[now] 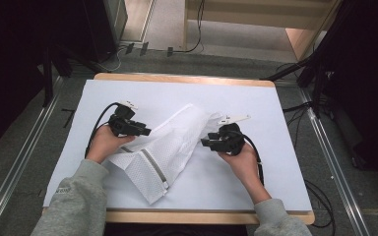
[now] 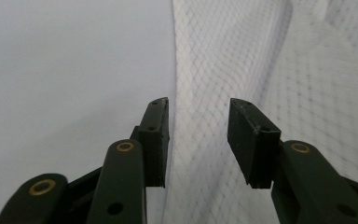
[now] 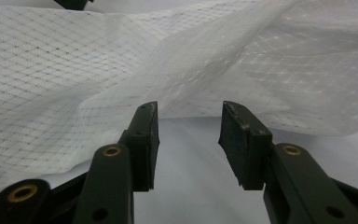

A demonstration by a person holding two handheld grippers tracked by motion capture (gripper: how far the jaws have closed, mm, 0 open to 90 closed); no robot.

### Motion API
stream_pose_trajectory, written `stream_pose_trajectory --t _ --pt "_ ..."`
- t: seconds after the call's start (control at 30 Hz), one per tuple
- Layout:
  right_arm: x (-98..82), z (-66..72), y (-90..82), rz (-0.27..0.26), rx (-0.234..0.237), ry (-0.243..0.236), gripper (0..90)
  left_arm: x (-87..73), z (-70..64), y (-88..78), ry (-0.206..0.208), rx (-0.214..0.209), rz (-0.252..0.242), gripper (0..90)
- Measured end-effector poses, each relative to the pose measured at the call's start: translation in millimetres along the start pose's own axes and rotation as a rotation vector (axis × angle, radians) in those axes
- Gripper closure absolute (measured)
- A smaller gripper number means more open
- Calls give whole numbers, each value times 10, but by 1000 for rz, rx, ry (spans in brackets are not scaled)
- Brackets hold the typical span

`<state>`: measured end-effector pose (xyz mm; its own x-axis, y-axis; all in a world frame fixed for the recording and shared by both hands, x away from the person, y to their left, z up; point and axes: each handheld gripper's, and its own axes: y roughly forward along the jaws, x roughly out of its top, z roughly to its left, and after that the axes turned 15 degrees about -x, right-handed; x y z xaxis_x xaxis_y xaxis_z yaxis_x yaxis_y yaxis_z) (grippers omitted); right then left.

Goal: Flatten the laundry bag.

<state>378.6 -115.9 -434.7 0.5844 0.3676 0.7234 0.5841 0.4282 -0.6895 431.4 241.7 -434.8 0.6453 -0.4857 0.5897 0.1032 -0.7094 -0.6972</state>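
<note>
White mesh bag (image 1: 170,142) lies crumpled on the counter (image 1: 256,103); left claw (image 1: 145,131) and right claw (image 1: 205,142) flank it, jaws apart, likely to regrip

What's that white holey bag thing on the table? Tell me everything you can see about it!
The mesh bag is white netting with tiny holes, soft and thin looking. It lies crumpled and partly folded on the white table cover, slanting from its raised far end toward the front edge. A grey zipper strip runs along its near part. The left tongs are over its left edge and the right tongs are at its right edge, both open, gripping nothing.
</note>
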Motion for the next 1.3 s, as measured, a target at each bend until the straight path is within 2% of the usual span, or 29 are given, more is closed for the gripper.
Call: stream_pose_trajectory --t 0.2,0.27,0.4,0.53,0.63,0.77,0.83,0.9,0.93,0.97,1.0,1.03,1.07,1.13,1.27,1.3 --pt "-3 69 64 2 6 4 543 8 78 119 -21 -2 -4 582" --pt "-7 93 91 7 12 5 530 3 86 179 -28 3 8 582" --pt "-5 129 125 3 15 16 506 11 51 220 2 -2 8 580" --pt "9 184 189 3 19 21 487 10 26 248 10 2 8 670" --pt "17 203 214 4 25 28 484 6 19 259 4 -20 12 717" --pt "40 248 245 5 33 39 486 6 -18 286 17 6 23 825" --pt "49 260 275 7 25 35 505 3 -13 289 8 1 21 899" --pt "53 264 311 15 36 49 558 7 -17 289 4 1 23 900" --pt "51 272 343 27 34 49 679 7 -16 288 -3 -1 21 900" --pt "51 272 343 27 34 49 679 5 -12 285 -5 -2 18 900" --pt "49 274 352 25 27 39 732 1 -7 282 -18 -10 8 900" --pt "50 274 358 32 37 49 839 -3 5 273 -30 -22 1 900" --pt "50 274 358 32 37 49 839 -6 11 262 -35 -17 -5 900" --pt "54 262 347 28 45 43 896 -14 24 223 -42 -5 -19 900" --pt "71 209 305 32 60 47 900 -56 89 87 -86 4 -72 900" --pt "75 199 298 33 58 48 900 -56 89 87 -86 4 -72 900"
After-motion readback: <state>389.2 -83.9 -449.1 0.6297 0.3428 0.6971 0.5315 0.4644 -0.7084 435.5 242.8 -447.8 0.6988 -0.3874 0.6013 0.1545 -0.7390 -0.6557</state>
